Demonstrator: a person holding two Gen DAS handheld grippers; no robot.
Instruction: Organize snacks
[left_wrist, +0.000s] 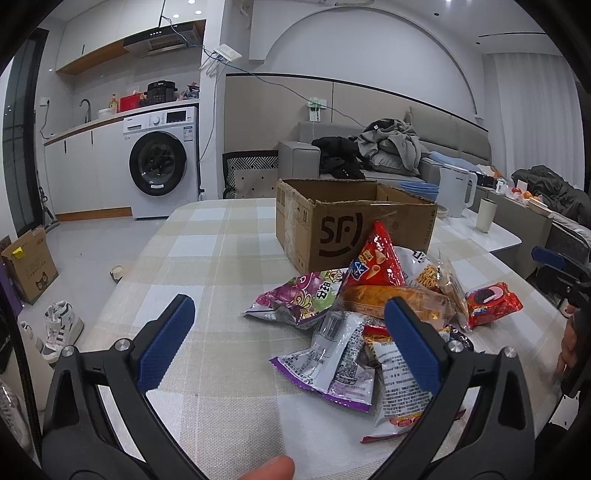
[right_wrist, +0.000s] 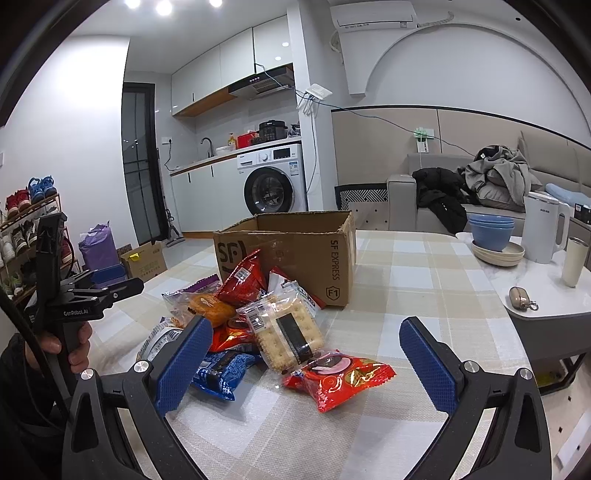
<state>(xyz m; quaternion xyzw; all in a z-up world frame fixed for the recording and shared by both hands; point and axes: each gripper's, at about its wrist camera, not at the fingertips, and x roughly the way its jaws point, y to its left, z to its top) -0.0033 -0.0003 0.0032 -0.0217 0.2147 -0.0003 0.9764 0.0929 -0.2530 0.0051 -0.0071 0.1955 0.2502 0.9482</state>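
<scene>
I read the job as barely begun: the snacks lie in one loose heap on the checked desk (right_wrist: 406, 280), right in front of the open SF Express cardboard box (right_wrist: 295, 251), and none of them is in a gripper. From the right wrist view the nearest piece is a red cookie packet (right_wrist: 338, 376), lying flat and a little apart from the heap. Just behind it a clear pack of crackers (right_wrist: 284, 332) leans on the pile, with a blue cookie packet (right_wrist: 219, 373) to its left, an orange pastry pack (right_wrist: 210, 308) further back, and a red triangular chip bag (right_wrist: 245, 282) propped against the box wall.

From the left wrist view I also see a purple cartoon bag (left_wrist: 303, 295) and a silver-and-purple packet (left_wrist: 332, 362) lying print-down.

I cannot see inside the box (its near wall hides the floor), so I can't say whether anything has gone in.

The right gripper (right_wrist: 304, 354) is spread wide and empty, facing the red cookie packet; the left gripper (left_wrist: 284, 332) is likewise wide apart, holding nothing, above the desk at the heap's left edge. In my judgement every visible packet is left to sort.
</scene>
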